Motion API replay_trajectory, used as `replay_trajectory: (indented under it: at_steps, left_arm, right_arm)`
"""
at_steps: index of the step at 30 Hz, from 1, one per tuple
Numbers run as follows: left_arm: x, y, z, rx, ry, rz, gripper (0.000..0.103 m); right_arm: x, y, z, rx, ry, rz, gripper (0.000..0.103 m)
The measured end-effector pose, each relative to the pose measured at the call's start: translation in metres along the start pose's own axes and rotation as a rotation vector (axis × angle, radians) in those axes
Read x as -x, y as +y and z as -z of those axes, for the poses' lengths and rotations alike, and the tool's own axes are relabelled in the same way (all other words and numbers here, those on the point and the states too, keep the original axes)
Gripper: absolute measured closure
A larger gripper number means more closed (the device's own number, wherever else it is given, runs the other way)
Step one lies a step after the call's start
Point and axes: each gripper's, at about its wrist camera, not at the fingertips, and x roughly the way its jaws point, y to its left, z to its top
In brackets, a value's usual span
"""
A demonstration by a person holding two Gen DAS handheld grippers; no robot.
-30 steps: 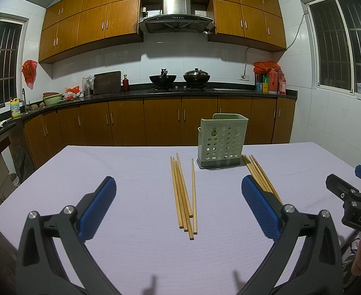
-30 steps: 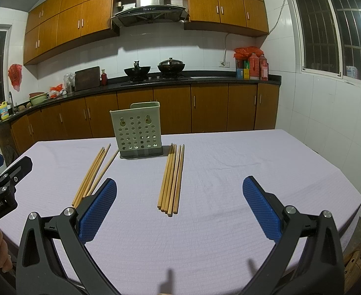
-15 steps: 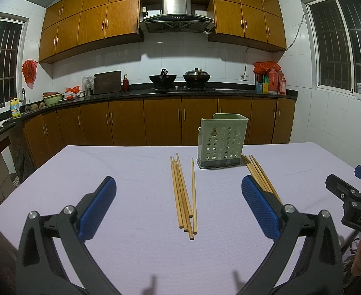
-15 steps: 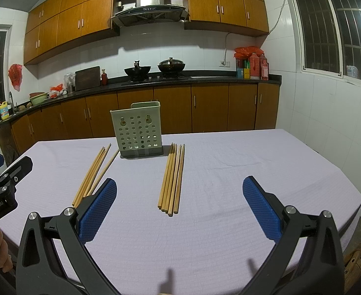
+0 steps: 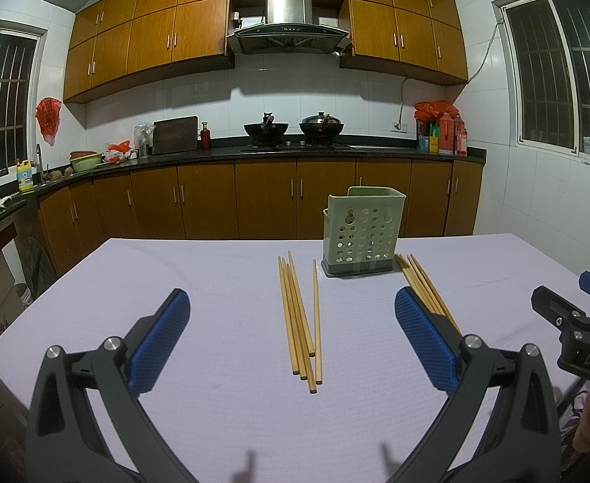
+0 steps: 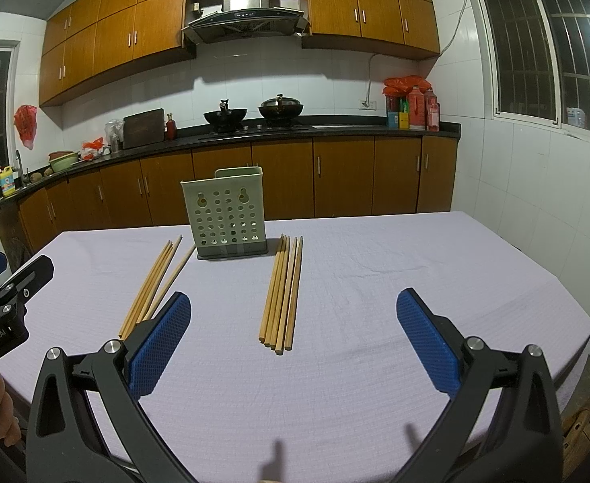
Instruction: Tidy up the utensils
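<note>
A pale green perforated utensil holder [image 5: 361, 233] stands upright on the lilac tablecloth; it also shows in the right wrist view [image 6: 228, 217]. Two bundles of several wooden chopsticks lie flat on the cloth. The left bundle [image 5: 301, 318] lies left of the holder, straight ahead of my open, empty left gripper [image 5: 292, 338]. The right bundle [image 6: 282, 296] lies right of the holder, ahead of my open, empty right gripper [image 6: 293, 338]. Each bundle also shows in the other view: the right bundle [image 5: 423, 285] and the left bundle [image 6: 156, 281].
The table [image 5: 198, 281] ends at a near edge below both grippers and a right edge [image 6: 556, 281]. Kitchen counters with woks [image 5: 272, 129], bottles and bowls run along the far wall. The right gripper's body [image 5: 576, 334] sits at the left view's right edge.
</note>
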Motion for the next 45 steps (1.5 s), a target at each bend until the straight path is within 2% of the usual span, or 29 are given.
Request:
replay_trajectory:
  at_steps: [23,28,30,32,34,36,39,40,45]
  left_arm:
    - [0.003,-0.005,0.004,0.002,0.007,-0.002,0.004]
    - [-0.01,0.003,-0.003,0.014,0.059,-0.009,0.004]
    - [-0.025,0.008,0.001,0.022,0.09,-0.015,0.004]
    - [-0.041,0.015,0.001,0.029,0.133,-0.026,0.004]
    - [-0.061,0.021,0.002,0.036,0.184,-0.031,0.009]
    - [-0.08,0.027,0.006,0.048,0.234,-0.027,0.023]
    - [-0.11,0.035,0.013,0.082,0.32,-0.003,0.034]
    - [-0.119,0.038,0.015,0.093,0.343,0.005,0.036]
    - [-0.15,0.045,0.027,0.117,0.427,0.05,0.048]
  right_arm:
    - [0.0,0.0,0.0,0.001,0.003,0.002,0.002]
    - [-0.004,-0.001,0.002,-0.002,0.027,0.008,0.002]
    - [-0.023,-0.007,-0.002,-0.02,0.059,0.021,0.002]
    - [-0.043,-0.016,-0.004,-0.043,0.115,0.021,0.011]
    - [-0.073,-0.023,-0.002,-0.068,0.218,0.01,0.033]
    - [-0.103,-0.029,0.004,-0.098,0.317,-0.023,0.046]
    - [-0.136,-0.031,0.012,-0.122,0.414,-0.042,0.063]
    - [-0.144,-0.03,0.013,-0.126,0.434,-0.046,0.068]
    - [-0.167,-0.024,0.016,-0.105,0.491,-0.067,0.077]
